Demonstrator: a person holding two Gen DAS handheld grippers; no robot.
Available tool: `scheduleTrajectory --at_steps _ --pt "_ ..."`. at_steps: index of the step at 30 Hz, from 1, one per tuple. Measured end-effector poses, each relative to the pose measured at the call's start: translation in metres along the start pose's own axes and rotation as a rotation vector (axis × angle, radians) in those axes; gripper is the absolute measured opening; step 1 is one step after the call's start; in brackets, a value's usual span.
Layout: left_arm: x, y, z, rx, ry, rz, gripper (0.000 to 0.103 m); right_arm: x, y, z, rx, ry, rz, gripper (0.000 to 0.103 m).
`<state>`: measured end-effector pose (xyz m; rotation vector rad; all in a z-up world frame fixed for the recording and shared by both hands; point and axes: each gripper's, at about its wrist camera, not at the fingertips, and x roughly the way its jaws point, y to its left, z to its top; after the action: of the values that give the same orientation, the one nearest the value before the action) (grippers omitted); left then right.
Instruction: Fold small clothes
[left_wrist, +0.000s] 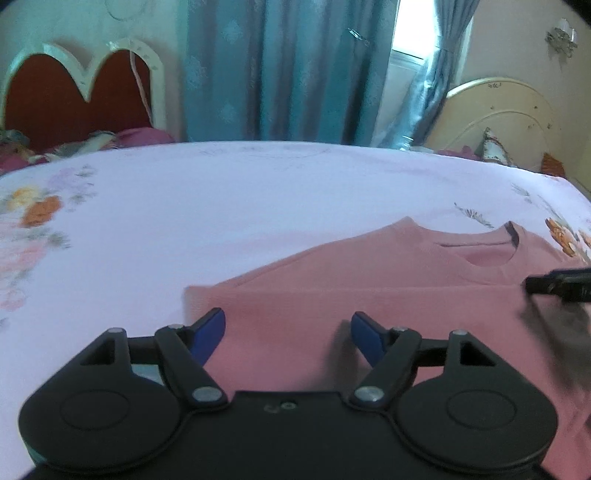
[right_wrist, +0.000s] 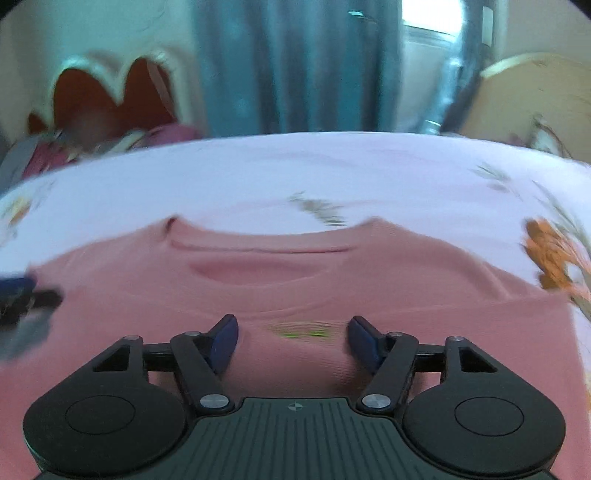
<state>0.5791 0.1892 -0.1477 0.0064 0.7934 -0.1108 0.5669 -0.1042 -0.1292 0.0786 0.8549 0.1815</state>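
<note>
A pink shirt (left_wrist: 369, 295) lies on the bed, its lower part folded up over the chest, its neckline (left_wrist: 480, 254) toward the far side. My left gripper (left_wrist: 288, 334) is open and empty just above the shirt's left part. My right gripper (right_wrist: 293, 338) is open and empty over the middle of the shirt (right_wrist: 295, 288), below the neckline (right_wrist: 258, 258). A small green print (right_wrist: 301, 330) shows between its fingers. The right gripper's tip shows at the right edge of the left wrist view (left_wrist: 557, 284). The left gripper shows blurred at the left edge of the right wrist view (right_wrist: 22, 295).
The bed has a pale lilac floral sheet (left_wrist: 221, 206). Behind it are teal curtains (left_wrist: 280, 70), a red and white headboard (left_wrist: 74, 88) with pillows at the left, and a cream headboard (left_wrist: 502, 114) at the right. The right wrist view is motion-blurred.
</note>
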Motion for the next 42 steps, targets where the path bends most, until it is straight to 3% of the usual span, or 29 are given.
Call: scheduleTrajectory --at_steps 2,5,8,10,12,16,28,33,34,36,38,40,41,42 --pt "-0.024 -0.014 -0.01 -0.016 -0.047 -0.033 0.075 -0.019 -0.002 -0.003 0.031 -0.028 0.1 0.065" --pt "-0.047 -0.044 -0.031 -0.018 -0.088 -0.099 0.075 -0.041 0.029 -0.022 -0.085 -0.028 0.207 0.065" --pt "-0.055 -0.063 -0.054 0.024 -0.08 -0.111 0.075 -0.049 0.05 -0.045 -0.159 0.015 0.271 0.065" --pt "-0.057 -0.058 -0.067 0.039 -0.053 -0.088 0.074 -0.053 0.046 -0.059 -0.187 0.026 0.258 0.065" --pt "-0.063 -0.045 -0.081 0.063 -0.04 -0.058 0.075 -0.058 0.028 -0.065 -0.178 0.01 0.179 0.065" --pt "-0.081 -0.031 -0.097 0.125 -0.033 -0.044 0.077 -0.066 -0.027 -0.07 -0.046 0.021 0.064 0.064" --pt "-0.082 -0.034 -0.092 0.123 0.004 -0.046 0.077 -0.091 -0.053 -0.092 0.07 0.039 0.078 0.064" --pt "-0.081 -0.034 -0.092 0.116 0.004 -0.047 0.077 -0.112 -0.055 -0.088 0.127 -0.054 0.05 0.063" --pt "-0.081 -0.034 -0.093 0.115 0.002 -0.045 0.077 -0.11 -0.055 -0.088 0.133 -0.048 0.034 0.06" --pt "-0.08 -0.033 -0.093 0.11 0.0 -0.043 0.077 -0.098 -0.059 -0.089 0.16 0.009 0.043 0.043" --pt "-0.08 -0.034 -0.094 0.108 -0.004 -0.038 0.077 -0.092 -0.064 -0.094 0.203 0.019 0.077 0.042" --pt "-0.08 -0.035 -0.095 0.107 -0.006 -0.033 0.077 -0.093 -0.067 -0.093 0.221 0.021 0.116 0.029" --pt "-0.08 -0.036 -0.095 0.107 -0.005 -0.03 0.077 -0.094 -0.068 -0.092 0.224 0.028 0.152 0.012" --pt "-0.08 -0.036 -0.094 0.106 -0.003 -0.029 0.077 -0.095 -0.067 -0.092 0.214 0.031 0.159 0.012"
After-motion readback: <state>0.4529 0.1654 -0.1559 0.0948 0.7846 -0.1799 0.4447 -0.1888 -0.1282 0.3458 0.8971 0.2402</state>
